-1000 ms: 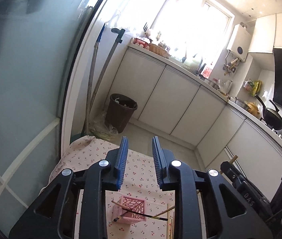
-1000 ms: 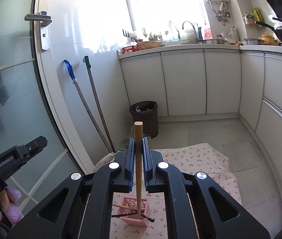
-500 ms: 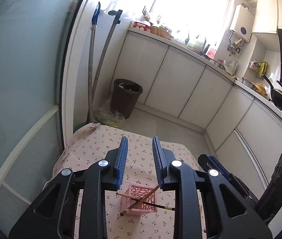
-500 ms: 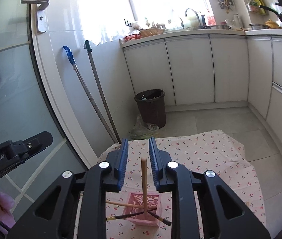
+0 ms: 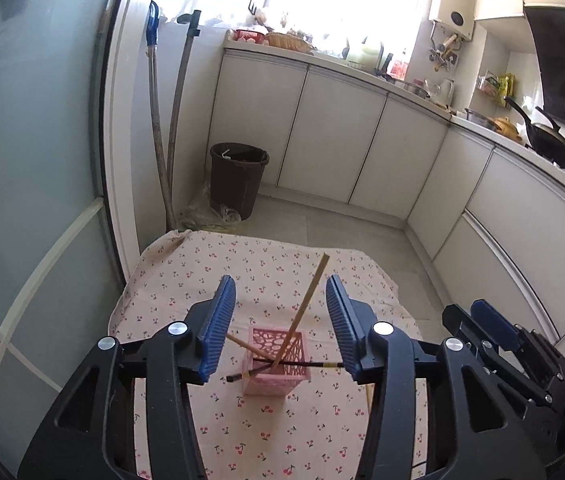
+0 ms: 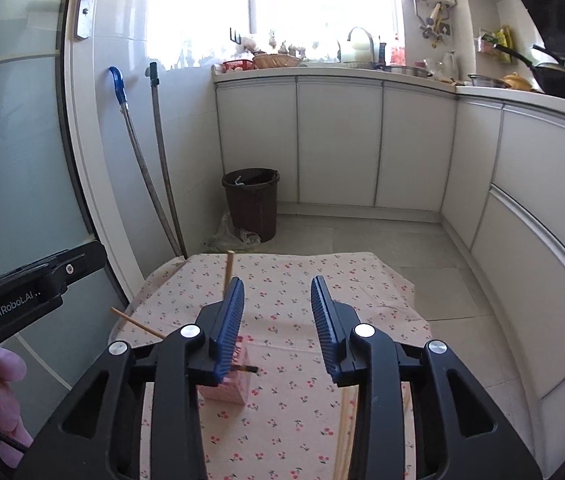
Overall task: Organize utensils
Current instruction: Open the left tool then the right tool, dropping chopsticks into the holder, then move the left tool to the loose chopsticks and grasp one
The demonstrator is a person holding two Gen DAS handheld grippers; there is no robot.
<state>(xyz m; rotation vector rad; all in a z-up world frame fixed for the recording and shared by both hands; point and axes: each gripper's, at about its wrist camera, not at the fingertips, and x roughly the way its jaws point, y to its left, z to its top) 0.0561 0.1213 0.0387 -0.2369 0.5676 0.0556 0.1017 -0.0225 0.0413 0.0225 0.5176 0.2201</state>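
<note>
A pink lattice holder (image 5: 277, 362) stands on the cherry-print tablecloth (image 5: 242, 272). A light wooden chopstick (image 5: 302, 308) leans upright in it, a black chopstick (image 5: 282, 367) and another wooden one (image 5: 238, 342) lie across its rim. My left gripper (image 5: 280, 328) is open and empty above the holder. My right gripper (image 6: 277, 326) is open and empty, right of the holder (image 6: 226, 386), which is half hidden behind its left finger. More wooden chopsticks (image 6: 342, 432) lie on the cloth under the right gripper.
A brown bin (image 5: 238, 178) and two mop handles (image 5: 166, 128) stand beyond the table by a glass door (image 5: 22, 160). White cabinets (image 6: 338, 140) run along the back and right. The table's far edge (image 6: 282, 256) drops to the floor.
My right gripper opened and let go of the wooden chopstick, which now leans in the pink holder. The right gripper shifted right. My left gripper opened wider and tilted down over the holder.
</note>
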